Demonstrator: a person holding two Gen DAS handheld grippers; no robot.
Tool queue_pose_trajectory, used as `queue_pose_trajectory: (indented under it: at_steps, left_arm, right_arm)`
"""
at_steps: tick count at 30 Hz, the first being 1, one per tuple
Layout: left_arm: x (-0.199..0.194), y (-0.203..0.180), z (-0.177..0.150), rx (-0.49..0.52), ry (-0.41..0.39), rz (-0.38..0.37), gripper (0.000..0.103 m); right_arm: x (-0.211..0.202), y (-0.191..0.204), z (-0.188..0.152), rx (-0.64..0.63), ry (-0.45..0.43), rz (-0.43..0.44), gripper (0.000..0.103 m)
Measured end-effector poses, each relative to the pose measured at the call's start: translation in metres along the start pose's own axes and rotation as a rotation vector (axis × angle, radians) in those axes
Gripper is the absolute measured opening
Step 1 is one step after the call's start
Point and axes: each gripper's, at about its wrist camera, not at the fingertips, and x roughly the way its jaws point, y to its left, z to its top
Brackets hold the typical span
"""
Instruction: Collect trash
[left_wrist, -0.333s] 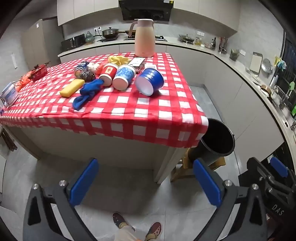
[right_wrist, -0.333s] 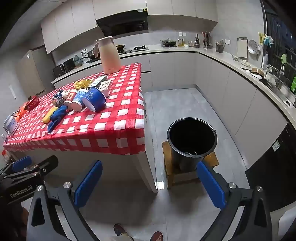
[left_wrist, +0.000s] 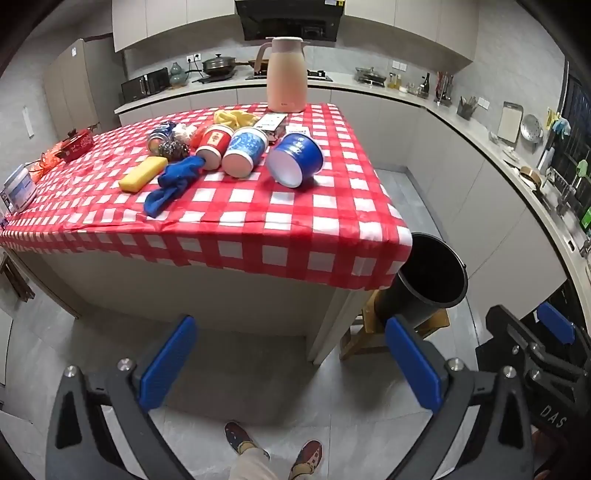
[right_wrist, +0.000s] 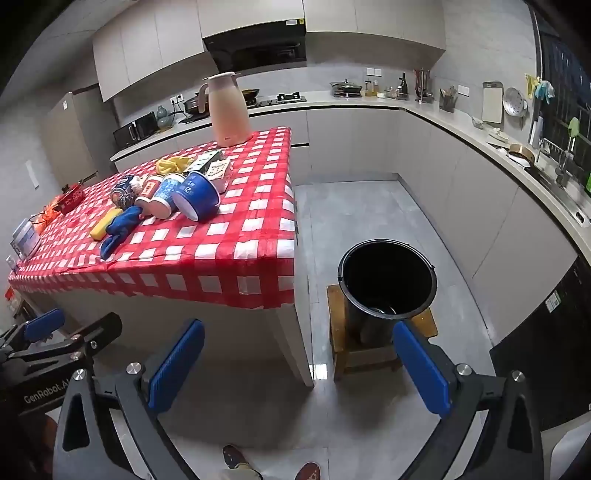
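Litter lies on the red-checked table (left_wrist: 258, 229): a tipped blue paper bowl (left_wrist: 295, 159), a light blue cup (left_wrist: 245, 151), a red cup (left_wrist: 215, 146), a blue cloth (left_wrist: 173, 184), a yellow sponge (left_wrist: 142, 179), a can (left_wrist: 159, 136) and yellow wrappers (left_wrist: 234, 117). A black bucket (right_wrist: 386, 280) stands on a wooden stool (right_wrist: 341, 347) right of the table. My left gripper (left_wrist: 290, 360) hangs open in front of the table, well short of it. My right gripper (right_wrist: 299, 363) is open too, low before the bucket. Neither holds anything.
A tall pink thermos jug (left_wrist: 286, 75) stands at the table's far edge, with a small box (right_wrist: 218, 171) near it. Red items (left_wrist: 75, 144) and a device (left_wrist: 18, 184) sit at the left end. Kitchen counters (right_wrist: 480, 133) wrap the back and right. A person's feet (left_wrist: 273, 450) show below.
Both views have shifted a little closer to the table; nothing on it has moved and both grippers stay open.
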Motion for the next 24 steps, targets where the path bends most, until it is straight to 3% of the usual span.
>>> queue_pose_trajectory:
  at_steps: [24]
  left_arm:
    - [-0.0021, -0.0011, 0.0004, 0.016, -0.016, 0.004, 0.103]
  right_arm:
    - [0.0011, 0.0002, 0.0035, -0.006, 0.004, 0.012, 0.103]
